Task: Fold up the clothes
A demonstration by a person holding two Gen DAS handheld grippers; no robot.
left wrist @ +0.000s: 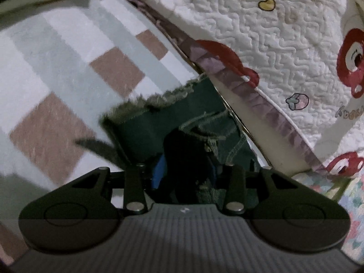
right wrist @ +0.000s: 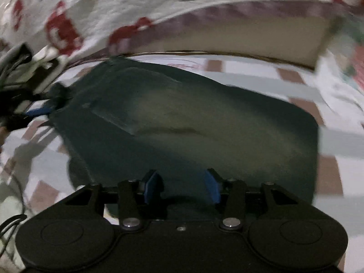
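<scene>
A bed sheet checked in white, pale grey-green and dusty-brown squares [left wrist: 68, 72] covers the flat surface that fills both wrist views. Along its far side lies a thick white quilted blanket printed with red cartoon bears, a yellow heart and a small strawberry [left wrist: 279, 45], edged with a mauve-striped binding [left wrist: 229, 75]; its cream underside is turned up along that edge. A patch of pastel floral fabric [left wrist: 355, 204] shows at the lower right of the left wrist view.

A few small rounded letters are printed on the blanket at the right edge of the left view, too small and cut off to read. A small pale logo sits on the ribbed grey body of the left gripper, also unreadable.

The dark blue-green denim garment with a frayed hem [right wrist: 193, 118] lies spread on the checked sheet just below the blanket's edge, a stitched pocket facing up. In the left view its frayed hem rises in front of the camera.

The left gripper [left wrist: 186, 170], with blue pads, pinches a bunched fold of the denim at the garment's end. The right gripper [right wrist: 182, 186] stands spread just over the near part of the denim, its blue pads [right wrist: 211, 186] apart with nothing clamped between them. The right view is blurred.
</scene>
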